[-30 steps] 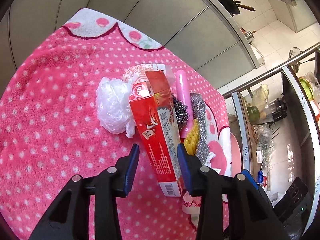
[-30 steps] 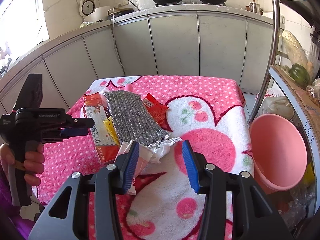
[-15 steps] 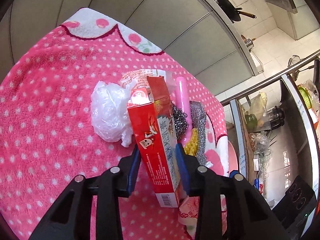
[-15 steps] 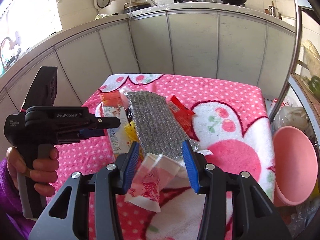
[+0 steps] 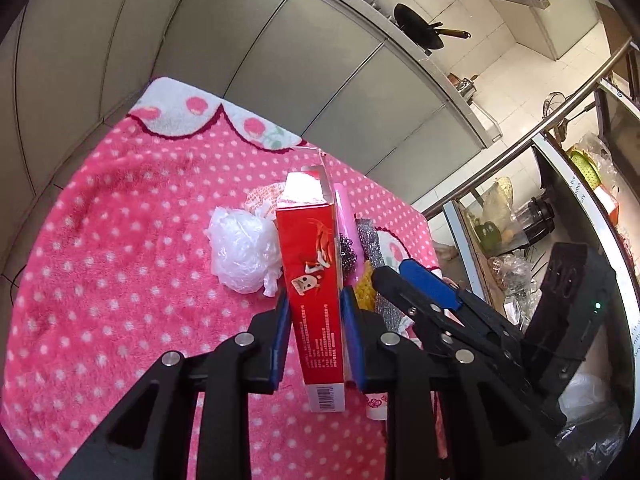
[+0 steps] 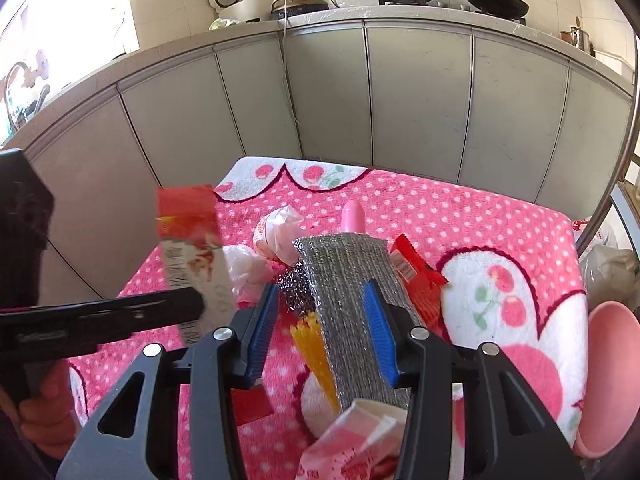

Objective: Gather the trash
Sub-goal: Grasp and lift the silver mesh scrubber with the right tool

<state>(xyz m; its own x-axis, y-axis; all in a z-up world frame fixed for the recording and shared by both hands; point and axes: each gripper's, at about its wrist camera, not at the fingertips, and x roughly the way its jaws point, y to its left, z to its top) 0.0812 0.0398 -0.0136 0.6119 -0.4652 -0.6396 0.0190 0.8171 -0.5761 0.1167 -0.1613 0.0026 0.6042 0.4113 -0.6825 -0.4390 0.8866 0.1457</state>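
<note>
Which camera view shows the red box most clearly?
The left wrist view: the red box stands sharp and central, clamped by the left gripper. In the right wrist view the same box is blurred, at the left, partly behind that gripper.

Crumpled bag (image 5: 242,256) left of box (image 5: 316,280), scouring pad (image 6: 352,300) right of it, all over blanket (image 5: 100,260)

Your left gripper (image 5: 314,334) jaws just closed and clamped, tilted downward, your right gripper (image 6: 318,330) jaws closing, still parted.
</note>
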